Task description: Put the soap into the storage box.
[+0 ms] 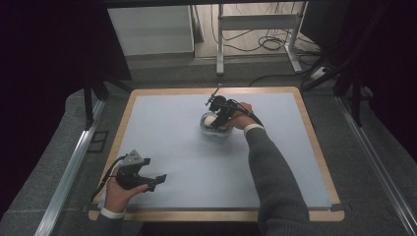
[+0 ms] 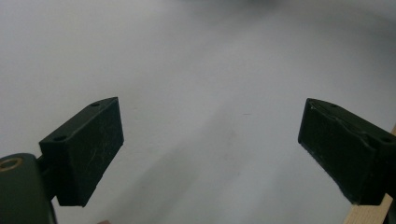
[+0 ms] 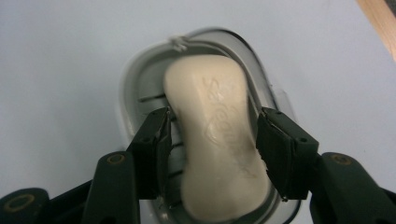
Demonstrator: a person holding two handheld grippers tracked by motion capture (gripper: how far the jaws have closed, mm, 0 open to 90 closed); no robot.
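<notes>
The right gripper (image 3: 212, 149) straddles the soap bar (image 3: 215, 140) at its narrow waist, jaws barely apart and not visibly pressing; it is likely slick, stiff and light in its soap dish (image 3: 135, 88), while the left gripper (image 2: 210, 144) gapes wide, empty.

Left gripper (image 1: 158, 180): held low at the near left, jaws level and standing wide apart, nothing between them. Right gripper (image 1: 218, 119): arm stretched forward in a grey sleeve, pointing downward, jaws slightly parted, left pad visibly clear of contact.

The soap bar (image 3: 219, 135) bears embossed script, seemingly "Safeguard".
</notes>
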